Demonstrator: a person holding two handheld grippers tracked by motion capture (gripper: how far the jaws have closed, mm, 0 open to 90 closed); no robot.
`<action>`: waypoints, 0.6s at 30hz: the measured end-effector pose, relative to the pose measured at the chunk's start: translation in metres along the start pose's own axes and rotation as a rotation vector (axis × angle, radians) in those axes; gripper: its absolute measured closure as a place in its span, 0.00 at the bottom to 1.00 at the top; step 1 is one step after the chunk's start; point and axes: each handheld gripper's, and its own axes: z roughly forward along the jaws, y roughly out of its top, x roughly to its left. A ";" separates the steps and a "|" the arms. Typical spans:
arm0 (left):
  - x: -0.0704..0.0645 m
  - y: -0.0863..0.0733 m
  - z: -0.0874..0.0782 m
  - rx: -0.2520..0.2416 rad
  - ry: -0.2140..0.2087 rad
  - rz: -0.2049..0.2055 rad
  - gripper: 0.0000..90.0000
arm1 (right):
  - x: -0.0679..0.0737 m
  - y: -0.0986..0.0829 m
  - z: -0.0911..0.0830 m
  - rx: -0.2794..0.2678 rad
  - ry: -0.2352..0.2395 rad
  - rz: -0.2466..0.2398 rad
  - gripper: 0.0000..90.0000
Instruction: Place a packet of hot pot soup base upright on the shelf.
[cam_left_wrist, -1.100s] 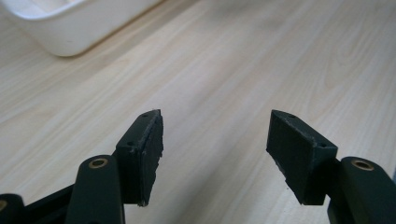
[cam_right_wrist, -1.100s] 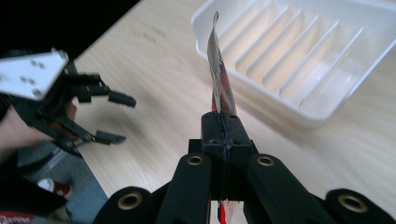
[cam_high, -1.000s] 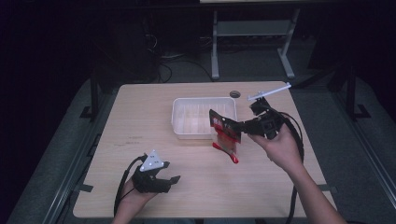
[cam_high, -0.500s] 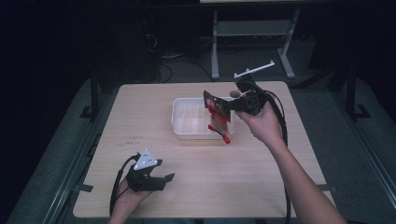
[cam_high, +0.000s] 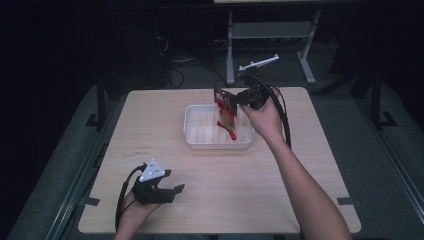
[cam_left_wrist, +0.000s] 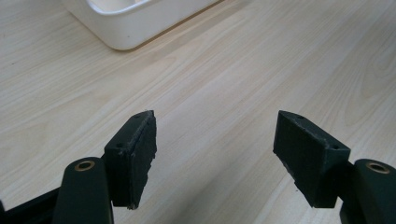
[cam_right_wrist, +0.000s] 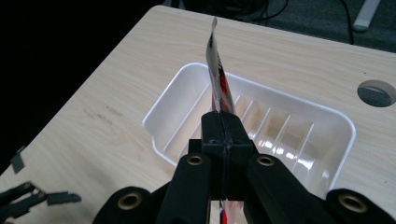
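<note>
While the right gripper (cam_high: 226, 102) pinches the red packet (cam_right_wrist: 219, 84) by one edge above the white tray (cam_high: 192, 136), the packet hangs limp, apparently light and slippery; the left gripper (cam_left_wrist: 219, 163) rests open on the table (cam_high: 300, 165).

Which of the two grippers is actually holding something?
The right gripper: its jaws pinch a red packet above the white tray; the left gripper is open.

Red-and-white packet (cam_high: 227, 116), white tray (cam_high: 192, 140), pale wood-grain table (cam_high: 280, 190)
</note>
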 end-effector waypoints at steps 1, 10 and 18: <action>0.000 0.000 0.000 -0.001 0.000 0.000 0.33 | -0.001 0.001 0.003 0.002 -0.007 0.004 0.99; 0.001 0.000 -0.002 -0.011 0.000 0.003 0.33 | -0.015 0.008 0.018 0.004 -0.059 0.060 0.99; 0.002 0.000 -0.003 -0.018 0.002 0.001 0.34 | -0.017 0.011 0.033 0.020 -0.065 0.083 0.99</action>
